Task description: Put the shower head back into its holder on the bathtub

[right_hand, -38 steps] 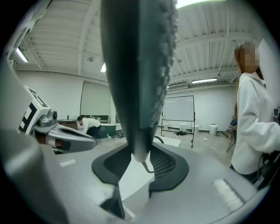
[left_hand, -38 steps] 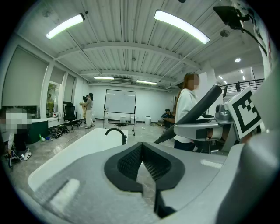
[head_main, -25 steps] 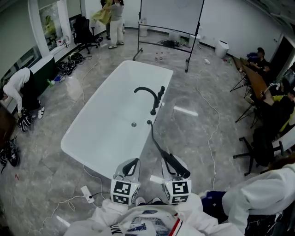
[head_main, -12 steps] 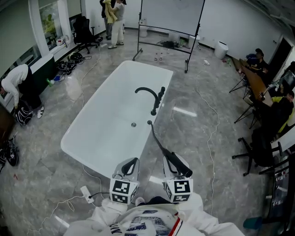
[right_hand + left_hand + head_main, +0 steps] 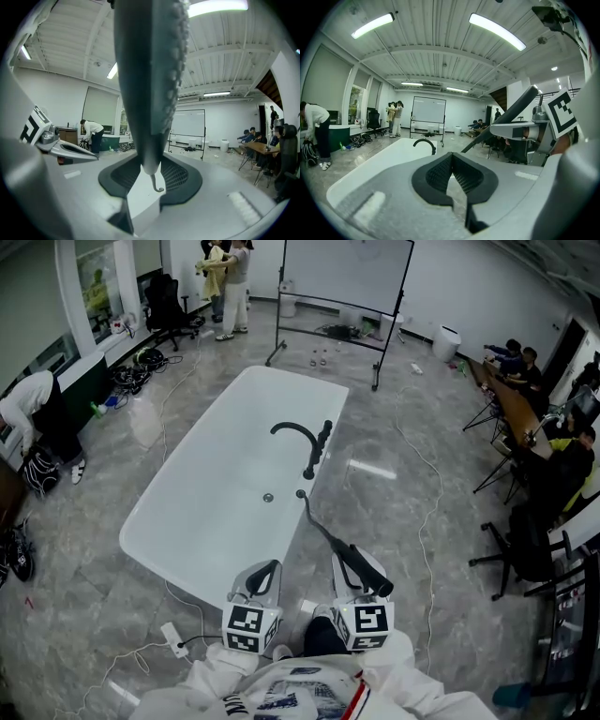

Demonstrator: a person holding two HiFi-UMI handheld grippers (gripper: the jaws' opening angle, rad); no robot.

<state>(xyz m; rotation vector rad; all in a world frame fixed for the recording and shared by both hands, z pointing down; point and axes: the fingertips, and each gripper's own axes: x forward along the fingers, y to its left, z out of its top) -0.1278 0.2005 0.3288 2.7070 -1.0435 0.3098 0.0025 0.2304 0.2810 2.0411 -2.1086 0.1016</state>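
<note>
I see the bathtub (image 5: 202, 507) as smooth, glossy white, and its faucet (image 5: 295, 427) as matt black. The floor (image 5: 394, 521) is polished grey marbled tile that catches the light. The shower head (image 5: 145, 70) looks dark and matt, with a nubbed face. My left gripper (image 5: 452, 161) has a matt grey plastic shell and black cross-ribbed pads (image 5: 438, 175).

White coverall (image 5: 216, 681), grey left claw (image 5: 451, 158), grey right claw (image 5: 151, 166) — black pads (image 5: 435, 176), marker cubes (image 5: 248, 629)
</note>
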